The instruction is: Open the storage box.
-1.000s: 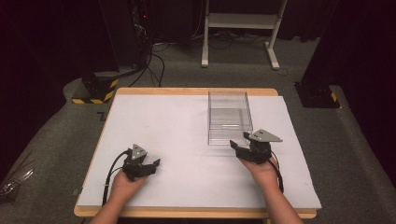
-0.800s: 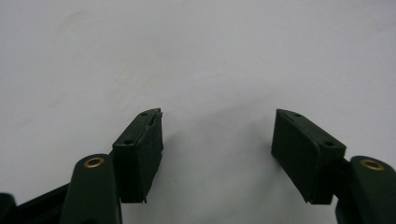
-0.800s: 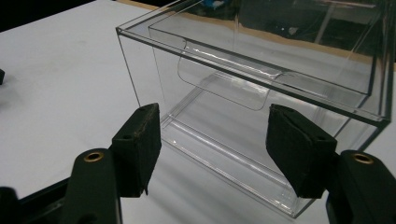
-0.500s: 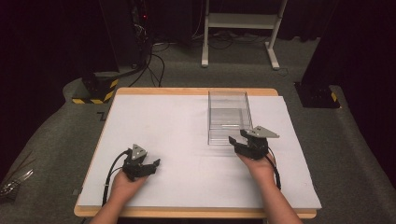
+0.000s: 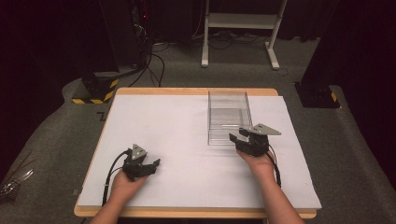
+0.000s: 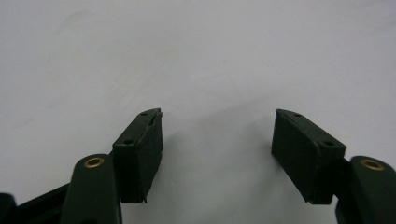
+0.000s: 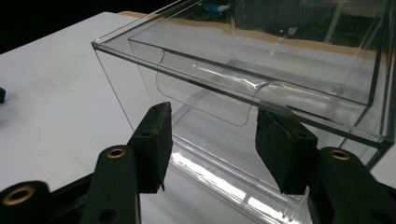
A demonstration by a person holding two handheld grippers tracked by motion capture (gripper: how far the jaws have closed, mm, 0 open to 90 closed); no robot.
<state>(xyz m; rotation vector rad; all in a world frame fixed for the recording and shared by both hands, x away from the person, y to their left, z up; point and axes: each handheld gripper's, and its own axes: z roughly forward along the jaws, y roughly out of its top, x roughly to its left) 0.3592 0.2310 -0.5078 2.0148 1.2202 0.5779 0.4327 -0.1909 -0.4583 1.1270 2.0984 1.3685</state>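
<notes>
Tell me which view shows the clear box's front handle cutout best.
The right gripper view: the clear box sits close, its curved front cutout plain between the open jaws. The high view shows the box whole but small. The left gripper view shows bare white table.

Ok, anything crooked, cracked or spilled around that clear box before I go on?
Nothing stands out. The clear box sits flat and square on the white table, with no crack or spill visible. The right claw has just been closing at the box's near end, pads not yet pressing it. The left claw rests open.
</notes>
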